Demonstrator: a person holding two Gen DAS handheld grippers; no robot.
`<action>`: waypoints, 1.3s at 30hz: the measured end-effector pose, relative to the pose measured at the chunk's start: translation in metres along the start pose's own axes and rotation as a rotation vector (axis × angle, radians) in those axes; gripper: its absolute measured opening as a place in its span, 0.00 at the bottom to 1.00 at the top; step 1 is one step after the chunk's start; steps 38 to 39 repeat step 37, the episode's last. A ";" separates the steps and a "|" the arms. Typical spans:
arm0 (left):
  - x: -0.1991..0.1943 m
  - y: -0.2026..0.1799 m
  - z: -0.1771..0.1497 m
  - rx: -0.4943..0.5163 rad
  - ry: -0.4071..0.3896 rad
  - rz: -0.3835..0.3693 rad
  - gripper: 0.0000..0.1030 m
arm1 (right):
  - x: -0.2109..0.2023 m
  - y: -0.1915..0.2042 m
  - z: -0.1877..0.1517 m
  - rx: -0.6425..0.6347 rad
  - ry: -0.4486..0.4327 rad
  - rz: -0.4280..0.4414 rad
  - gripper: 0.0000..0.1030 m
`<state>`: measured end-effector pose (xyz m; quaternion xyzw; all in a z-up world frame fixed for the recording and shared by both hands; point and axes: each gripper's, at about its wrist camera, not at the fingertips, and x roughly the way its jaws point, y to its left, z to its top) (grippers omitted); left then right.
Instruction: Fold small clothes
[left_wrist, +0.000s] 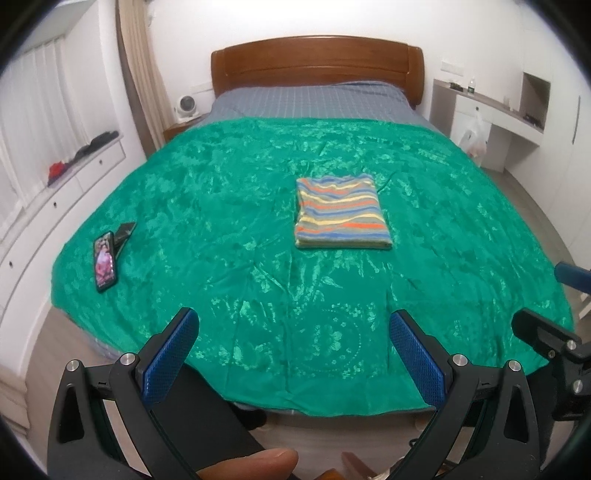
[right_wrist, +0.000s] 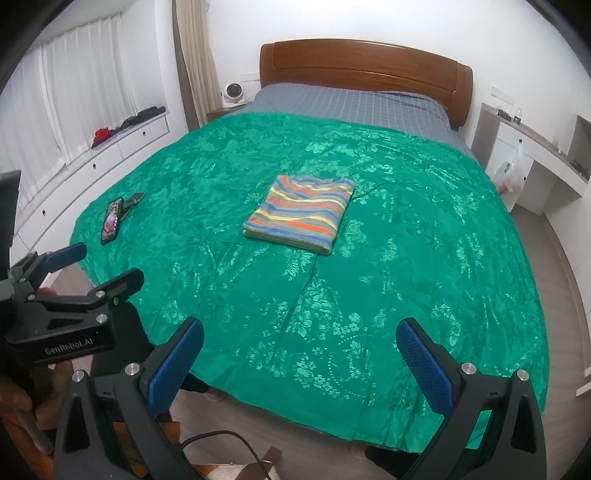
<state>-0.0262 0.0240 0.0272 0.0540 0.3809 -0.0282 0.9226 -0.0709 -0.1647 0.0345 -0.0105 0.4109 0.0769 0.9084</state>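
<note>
Both your grippers are pulled back off the foot edge of the bed, jaws wide apart, holding nothing: left gripper (left_wrist: 293, 360), right gripper (right_wrist: 299, 363).

The striped garment (left_wrist: 341, 212) lies in a neat rectangle near the middle of the green bedspread (left_wrist: 221, 206), well apart from both grippers. Looks folded already, so I judge the task done or nearly so.

Risks from here:
- Go back in and a blue pad can catch the top layer and drag the fold open. The satin-looking bedspread probably lets the stack slide instead of holding it.
- The near edge of the stack shows several layers. Pinch only the top one and it peels apart.
- A phone (left_wrist: 105, 260) and a dark object I can't identify sit near the left edge of the bed. A wide left sweep could knock them off.

View differences:
- Right wrist view shows your left gripper from the side, with your hand (right_wrist: 22, 397) on it.
- Left wrist view shows only a sliver of the right gripper, plus a fingertip at the bottom.
</note>
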 end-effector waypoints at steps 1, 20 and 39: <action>-0.002 -0.001 0.000 0.006 -0.002 -0.002 1.00 | -0.002 0.000 0.001 0.002 -0.004 0.000 1.00; -0.004 -0.007 0.009 0.008 -0.021 -0.006 1.00 | -0.011 -0.005 0.006 0.000 -0.035 -0.092 1.00; -0.002 -0.012 0.008 0.002 -0.028 -0.033 1.00 | -0.007 -0.016 0.003 0.035 -0.031 -0.096 1.00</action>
